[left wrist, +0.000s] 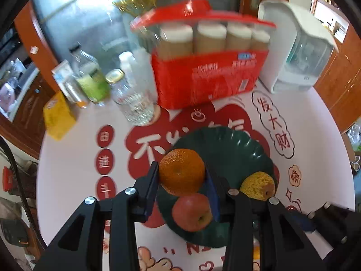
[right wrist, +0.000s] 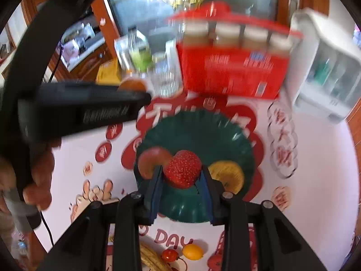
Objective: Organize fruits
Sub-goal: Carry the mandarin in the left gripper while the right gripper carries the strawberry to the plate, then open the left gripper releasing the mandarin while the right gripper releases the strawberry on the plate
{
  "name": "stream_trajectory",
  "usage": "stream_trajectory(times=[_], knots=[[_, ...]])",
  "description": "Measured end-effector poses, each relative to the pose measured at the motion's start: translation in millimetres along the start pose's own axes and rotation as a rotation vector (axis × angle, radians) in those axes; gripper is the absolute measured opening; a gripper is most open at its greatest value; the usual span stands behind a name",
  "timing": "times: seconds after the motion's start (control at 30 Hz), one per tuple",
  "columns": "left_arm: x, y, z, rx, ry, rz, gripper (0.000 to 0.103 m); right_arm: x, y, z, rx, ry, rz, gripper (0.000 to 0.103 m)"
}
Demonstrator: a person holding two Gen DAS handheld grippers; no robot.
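A dark green fluted plate (left wrist: pixel 227 144) sits on the printed table mat; it also shows in the right wrist view (right wrist: pixel 196 131). A red apple (left wrist: pixel 193 211) and a yellow-brown pear (left wrist: pixel 258 186) lie on it, also seen as the apple (right wrist: pixel 149 160) and the pear (right wrist: pixel 227 175). My left gripper (left wrist: pixel 182 176) is shut on an orange (left wrist: pixel 181 171) above the plate's near left side. My right gripper (right wrist: pixel 182 176) is shut on a strawberry (right wrist: pixel 182 168) above the plate. The left gripper's body (right wrist: pixel 85 110) shows at the left, holding the orange (right wrist: pixel 132 84).
A red box of cups (left wrist: pixel 209 67) stands behind the plate, with a white dispenser (left wrist: pixel 297 47) to its right and bottles (left wrist: pixel 133 90) and a yellow box (left wrist: pixel 58 115) to its left. A small tomato (right wrist: pixel 169 255), a kumquat (right wrist: pixel 192 251) and a banana (right wrist: pixel 151 259) lie near the front edge.
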State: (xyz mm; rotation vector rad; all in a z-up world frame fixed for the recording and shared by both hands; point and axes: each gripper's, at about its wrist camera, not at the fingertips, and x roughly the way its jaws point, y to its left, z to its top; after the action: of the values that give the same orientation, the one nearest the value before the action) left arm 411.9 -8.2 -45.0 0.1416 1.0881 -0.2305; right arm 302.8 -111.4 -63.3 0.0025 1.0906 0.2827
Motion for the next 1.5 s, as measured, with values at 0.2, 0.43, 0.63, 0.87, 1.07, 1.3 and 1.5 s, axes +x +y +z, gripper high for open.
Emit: stream_trajectory(times=[0.2, 0.43, 0.63, 0.87, 1.07, 1.3, 1.5], knots=[[52, -9, -3, -0.02, 0.053, -0.071, 0.038, 43, -2, -18, 0.019, 0.068, 0.043, 0.032], [94, -23, -7, -0.014, 0.102, -0.102, 0.038, 73, -9, -26, 0.028, 0.102, 0.053, 0.032], [119, -28, -9, -0.012, 0.141, -0.113, 0.038, 91, -17, -25, 0.059, 0.112, 0.061, 0.032], [131, -32, -10, -0.009, 0.151, -0.119, 0.053, 94, -10, -27, 0.046, 0.101, 0.063, 0.033], [121, -35, -8, -0.005, 0.104, -0.109, 0.082, 89, -19, -25, 0.061, 0.085, 0.089, 0.037], [110, -37, -12, 0.01, 0.093, -0.106, 0.084, 69, -25, -26, 0.083, 0.042, 0.107, 0.043], [91, -33, -19, 0.015, 0.068, -0.088, 0.085, 53, -31, -29, 0.103, 0.028, 0.097, 0.043]])
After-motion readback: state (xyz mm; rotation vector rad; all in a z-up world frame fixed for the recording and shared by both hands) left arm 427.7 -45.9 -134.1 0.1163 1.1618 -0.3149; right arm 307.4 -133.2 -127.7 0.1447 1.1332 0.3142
